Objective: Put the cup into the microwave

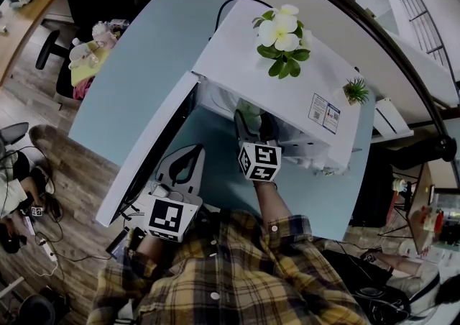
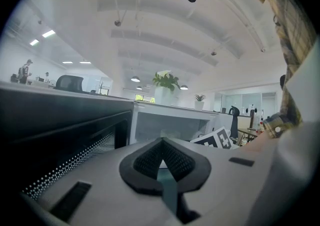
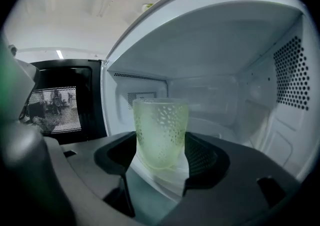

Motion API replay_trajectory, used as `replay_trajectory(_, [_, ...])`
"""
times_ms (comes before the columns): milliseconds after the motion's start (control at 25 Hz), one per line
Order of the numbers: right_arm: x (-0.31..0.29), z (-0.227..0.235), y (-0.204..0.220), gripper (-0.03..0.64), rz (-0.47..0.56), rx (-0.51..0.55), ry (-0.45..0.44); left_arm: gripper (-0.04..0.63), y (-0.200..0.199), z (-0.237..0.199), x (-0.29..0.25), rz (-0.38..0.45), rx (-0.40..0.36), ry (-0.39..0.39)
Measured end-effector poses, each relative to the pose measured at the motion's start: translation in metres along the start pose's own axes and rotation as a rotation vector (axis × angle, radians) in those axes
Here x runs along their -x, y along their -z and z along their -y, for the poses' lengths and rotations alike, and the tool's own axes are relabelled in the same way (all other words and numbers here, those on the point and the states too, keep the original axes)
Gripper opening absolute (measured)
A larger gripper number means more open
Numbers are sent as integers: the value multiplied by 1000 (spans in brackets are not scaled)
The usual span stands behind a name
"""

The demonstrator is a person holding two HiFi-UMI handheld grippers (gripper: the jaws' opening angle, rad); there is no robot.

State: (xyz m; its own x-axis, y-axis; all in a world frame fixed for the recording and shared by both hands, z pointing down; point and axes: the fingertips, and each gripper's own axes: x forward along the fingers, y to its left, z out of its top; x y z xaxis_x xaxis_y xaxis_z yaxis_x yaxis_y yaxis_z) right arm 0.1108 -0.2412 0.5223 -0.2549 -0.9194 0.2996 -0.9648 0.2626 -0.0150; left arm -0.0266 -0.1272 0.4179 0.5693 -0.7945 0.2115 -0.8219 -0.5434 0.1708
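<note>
Placement step: my right gripper [image 3: 161, 146] is clamped on the cup [image 3: 160, 120], upright inside the open microwave [image 3: 225, 45], my left gripper [image 2: 162, 159] closed empty near left; next, seat it, release, withdraw straight.

Cup [image 3: 160, 130] underside: I can't tell whether it rests on the microwave [image 1: 237, 65] floor or hangs clear.
Right gripper [image 3: 161, 165] tips, head view: lost to me under the microwave's top.
Sticker [image 1: 325, 113] print: too small for me to read.
Door [image 2: 55, 135], left gripper view: cut off at the left edge.
</note>
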Motion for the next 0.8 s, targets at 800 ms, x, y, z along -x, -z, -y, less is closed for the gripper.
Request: replay_trajectory(800, [10, -2, 6, 333, -5, -19, 10, -11, -4, -1, 5, 16, -7, 6])
